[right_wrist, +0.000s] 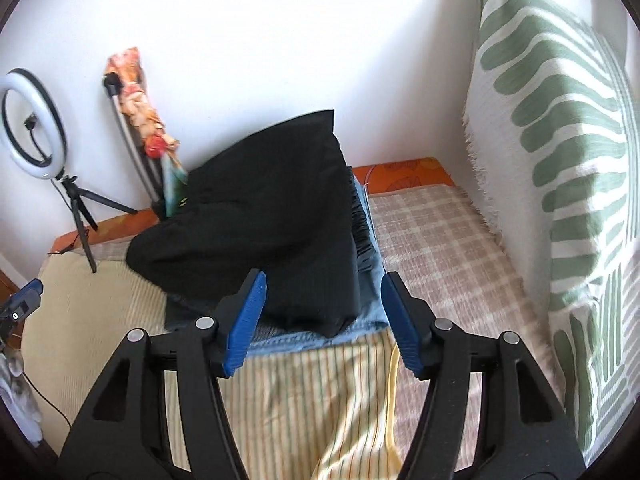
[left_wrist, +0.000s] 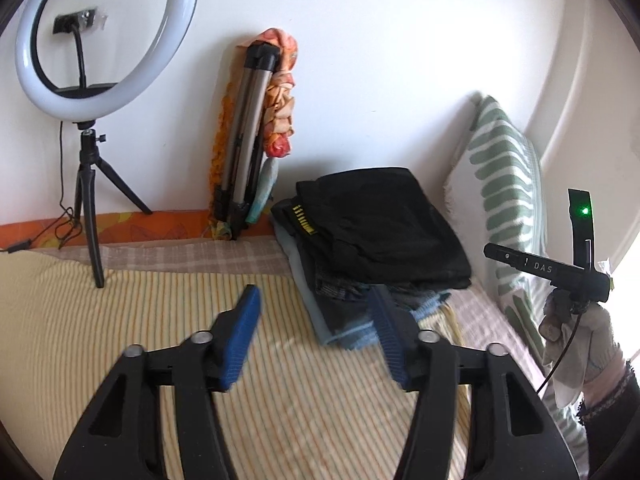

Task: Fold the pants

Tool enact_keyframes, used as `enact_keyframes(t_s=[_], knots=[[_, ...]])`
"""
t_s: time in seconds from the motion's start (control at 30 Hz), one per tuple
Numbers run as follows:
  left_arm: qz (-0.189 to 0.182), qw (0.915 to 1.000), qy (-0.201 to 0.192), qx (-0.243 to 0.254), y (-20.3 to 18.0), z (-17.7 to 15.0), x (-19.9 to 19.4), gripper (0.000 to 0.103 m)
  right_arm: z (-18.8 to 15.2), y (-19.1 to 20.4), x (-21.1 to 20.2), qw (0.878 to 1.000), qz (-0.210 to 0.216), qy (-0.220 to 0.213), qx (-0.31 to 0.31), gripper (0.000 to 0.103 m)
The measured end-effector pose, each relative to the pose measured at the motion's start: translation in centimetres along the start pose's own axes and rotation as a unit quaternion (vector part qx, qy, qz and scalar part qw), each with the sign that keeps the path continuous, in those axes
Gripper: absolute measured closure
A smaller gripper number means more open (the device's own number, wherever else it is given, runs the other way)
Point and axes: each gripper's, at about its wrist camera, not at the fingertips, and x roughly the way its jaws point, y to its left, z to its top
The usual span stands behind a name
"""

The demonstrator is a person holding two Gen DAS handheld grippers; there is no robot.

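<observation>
Folded black pants (left_wrist: 384,224) (right_wrist: 260,216) lie on top of a stack of folded clothes, with blue denim (left_wrist: 340,320) (right_wrist: 316,332) at the bottom, on the bed. My left gripper (left_wrist: 316,300) hovers open over the yellow striped cover (left_wrist: 160,320), just in front and left of the stack, with nothing between its blue pads. My right gripper (right_wrist: 322,284) is open too, close to the stack's near edge, with the black pants showing beyond the gap and no pad pressing on them. The right gripper's body (left_wrist: 552,268) and a gloved hand (left_wrist: 580,344) show at the right of the left wrist view.
A ring light on a small tripod (left_wrist: 92,184) (right_wrist: 44,148) stands at the bed's far left. A folded tripod with a flowered cloth (left_wrist: 252,140) (right_wrist: 136,120) leans on the wall. A green-and-white patterned pillow (left_wrist: 508,184) (right_wrist: 552,140) stands along the right side.
</observation>
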Motion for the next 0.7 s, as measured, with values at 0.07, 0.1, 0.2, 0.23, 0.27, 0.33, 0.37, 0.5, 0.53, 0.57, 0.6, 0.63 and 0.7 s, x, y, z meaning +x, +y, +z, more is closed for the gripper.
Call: enact_keyframes(t_s=[0.07, 0.1, 0.2, 0.23, 0.27, 0.33, 0.37, 0.5, 0.53, 0.57, 0.6, 0.63, 0.7], knots=[[-0.003, 1.0, -0.001, 0.006, -0.3, -0.2, -0.9, 0.042, -0.7, 0.7, -1.3, 1.0, -0.003, -0.01, -0.002, 0.035], [-0.002, 0.9999, -0.002, 0.011, -0.5, -0.3, -1.4, 0.042, -1.0, 1.0, -2.0, 1.0, -0.004, -0.014, -0.003, 0.032], [0.0, 0.9999, -0.005, 0.015, -0.9, -0.7, -2.7, 0.036, -2.2, 2.2, -4.2, 0.999, -0.016, -0.027, -0.012, 0.029], [0.002, 0.9999, -0.005, 0.015, -0.9, -0.7, -3.0, 0.033, -2.6, 2.6, -4.8, 0.999, -0.021, -0.03, -0.017, 0.028], [0.005, 0.9998, -0.005, 0.017, -1.1, -0.9, -3.4, 0.033, -3.0, 3.1, -5.4, 0.999, -0.028, -0.034, -0.021, 0.025], [0.01, 0.9997, -0.006, 0.023, -1.4, -1.2, -4.1, 0.032, -3.9, 3.9, -6.8, 0.998, -0.036, -0.043, -0.024, 0.021], [0.013, 0.9995, -0.006, 0.028, -1.5, -1.3, -4.4, 0.031, -4.3, 4.2, -7.3, 0.998, -0.037, -0.046, -0.025, 0.019], [0.021, 0.999, -0.011, 0.037, -1.9, -2.0, -5.8, 0.025, -5.9, 5.7, -9.8, 0.996, -0.049, -0.064, -0.031, 0.013], [0.021, 0.999, -0.013, 0.038, -2.0, -2.2, -6.3, 0.025, -6.3, 6.1, -10.5, 0.996, -0.054, -0.071, -0.032, 0.012], [0.021, 0.9989, -0.015, 0.04, -2.0, -2.3, -6.7, 0.025, -6.7, 6.3, -11.1, 0.995, -0.056, -0.076, -0.032, 0.009], [0.022, 0.9987, -0.018, 0.043, -2.1, -2.5, -7.2, 0.025, -7.1, 6.7, -11.7, 0.995, -0.056, -0.082, -0.032, 0.007], [0.022, 0.9985, -0.02, 0.046, -2.2, -2.7, -7.5, 0.025, -7.3, 7.0, -12.2, 0.994, -0.056, -0.087, -0.032, 0.006], [0.027, 0.9978, -0.026, 0.054, -2.5, -3.1, -8.4, 0.025, -8.0, 7.7, -13.2, 0.993, -0.059, -0.097, -0.033, 0.004]])
